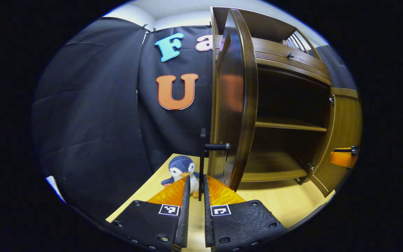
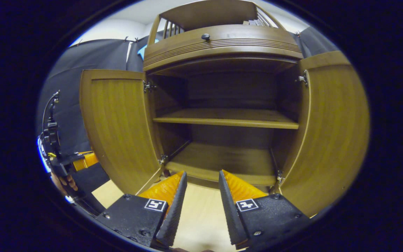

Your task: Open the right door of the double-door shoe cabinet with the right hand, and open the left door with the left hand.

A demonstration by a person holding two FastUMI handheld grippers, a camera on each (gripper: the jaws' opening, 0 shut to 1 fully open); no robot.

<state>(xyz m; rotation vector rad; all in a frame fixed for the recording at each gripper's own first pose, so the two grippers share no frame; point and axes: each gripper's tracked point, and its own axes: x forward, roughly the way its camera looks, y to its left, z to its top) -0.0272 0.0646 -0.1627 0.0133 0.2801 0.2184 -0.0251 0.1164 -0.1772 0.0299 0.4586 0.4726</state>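
The brown shoe cabinet (image 2: 222, 42) has both doors swung out. In the left gripper view the left door (image 1: 236, 105) is seen edge-on, and its black handle bar (image 1: 201, 161) hangs down between the fingertips of my left gripper (image 1: 196, 177). The jaws stand a narrow slit apart, with a gap on the bar's left side. In the right gripper view the left door (image 2: 117, 129) and right door (image 2: 334, 129) flank the bare shelves (image 2: 226, 117). My right gripper (image 2: 201, 175) is open and holds nothing, a little before the cabinet's bottom board.
A blue and white penguin plush (image 1: 182, 168) sits on the pale wooden table (image 1: 275, 203) just beyond my left fingertips. The right gripper (image 1: 343, 157) shows by the right door (image 1: 341, 122). The left gripper (image 2: 82, 159) and a hand (image 2: 63, 182) are beyond the left door.
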